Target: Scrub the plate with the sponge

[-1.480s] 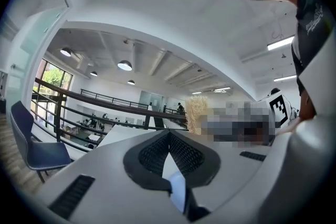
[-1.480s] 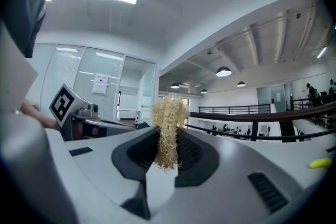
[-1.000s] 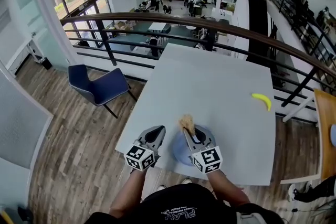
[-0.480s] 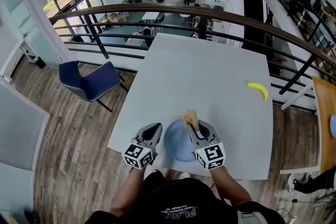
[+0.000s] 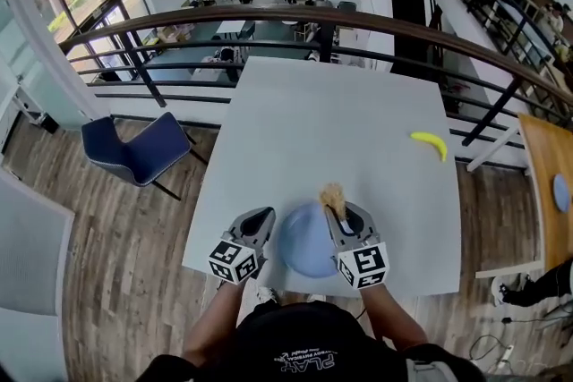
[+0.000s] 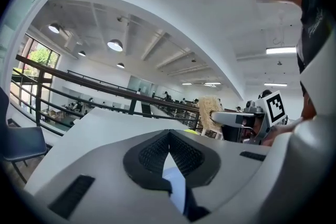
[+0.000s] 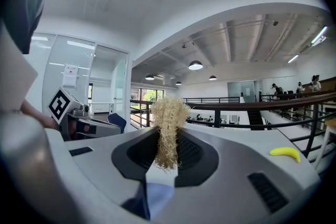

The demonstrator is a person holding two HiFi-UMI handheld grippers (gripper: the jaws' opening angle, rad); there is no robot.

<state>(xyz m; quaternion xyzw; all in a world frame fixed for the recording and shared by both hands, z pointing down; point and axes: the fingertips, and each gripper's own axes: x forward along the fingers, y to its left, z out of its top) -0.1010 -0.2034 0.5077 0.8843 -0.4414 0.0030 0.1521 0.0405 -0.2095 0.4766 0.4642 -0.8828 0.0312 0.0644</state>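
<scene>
Your right gripper (image 5: 339,212) is closed on a tuft of tan loofah sponge (image 5: 333,195). It pinches the sponge low down, so most of the fibre stands free past the jaw tips. Your left gripper (image 5: 260,221) has its jaws closed together with nothing between them that I can see. It sits just beside the left rim of the blue plate (image 5: 303,253), and in its own view pale blue shows through the gap under the pads.

The plate lies on the white table (image 5: 340,116), close to the edge nearest you, and that is the main risk. Nothing is clamped onto it, so a scrubbing stroke pulled toward you can slide it off the table. A hard sideways stroke can spin it out from under the sponge.

The sponge is the second risk. Held by so little, it can bend over or tear loose when you press down, and then the hard jaw tips scrape the plate instead of the fibre.

The banana (image 5: 430,144) lies well apart, out of the way.
</scene>
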